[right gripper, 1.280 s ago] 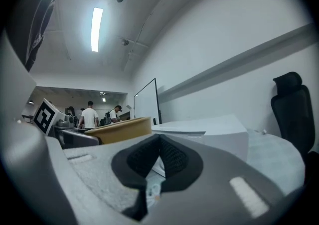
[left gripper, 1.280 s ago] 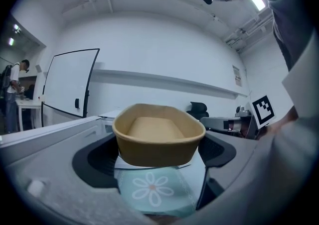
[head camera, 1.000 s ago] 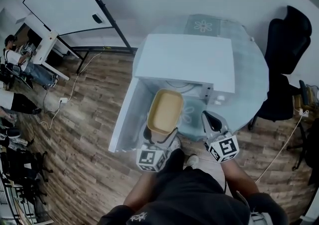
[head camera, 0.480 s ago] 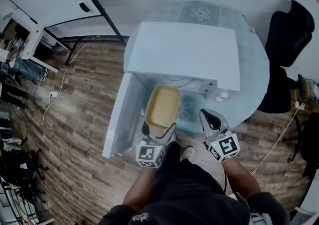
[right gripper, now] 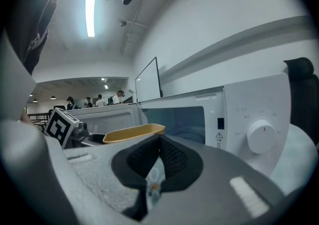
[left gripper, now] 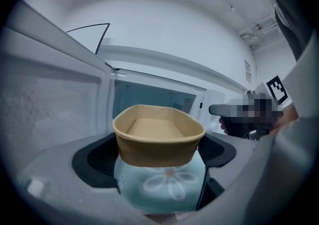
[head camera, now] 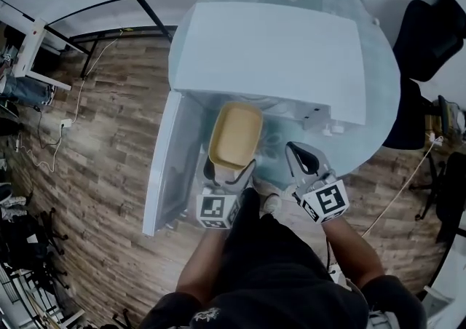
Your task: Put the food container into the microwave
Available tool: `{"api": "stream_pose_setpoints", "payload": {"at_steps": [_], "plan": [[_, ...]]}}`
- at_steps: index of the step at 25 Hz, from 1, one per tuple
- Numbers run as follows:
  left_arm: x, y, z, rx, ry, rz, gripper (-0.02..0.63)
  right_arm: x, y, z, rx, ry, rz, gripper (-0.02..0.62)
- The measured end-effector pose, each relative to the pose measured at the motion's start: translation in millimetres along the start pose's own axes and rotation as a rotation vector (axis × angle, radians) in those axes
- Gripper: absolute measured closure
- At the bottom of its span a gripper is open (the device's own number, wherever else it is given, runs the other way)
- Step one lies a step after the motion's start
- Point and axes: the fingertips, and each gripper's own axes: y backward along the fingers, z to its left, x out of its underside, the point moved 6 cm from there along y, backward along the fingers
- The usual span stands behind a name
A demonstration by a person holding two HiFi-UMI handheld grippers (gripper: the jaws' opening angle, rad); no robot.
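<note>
The food container is an oblong, open-topped tub in a matte tan, with rounded corners, walls that flare slightly up to a thin rim, and a bare, empty floor. The left gripper has its two black pads closed on the near end of the tub and holds it level above the pale blue flower-patterned tablecloth, with its far end at the mouth of the white microwave, whose door stands open to the left. The right gripper is beside it near the control dial, its jaws meeting at the tips with nothing between them.
</note>
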Motion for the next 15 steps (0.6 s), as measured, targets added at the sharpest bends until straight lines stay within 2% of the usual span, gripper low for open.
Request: {"api": "stream_pose_setpoints", "payload": {"at_steps": [15], "plan": [[4, -58, 23, 0.034, -0.004, 0.017, 0.100, 24, -42, -12, 0.011, -0.021, 0.050, 0.595]]}}
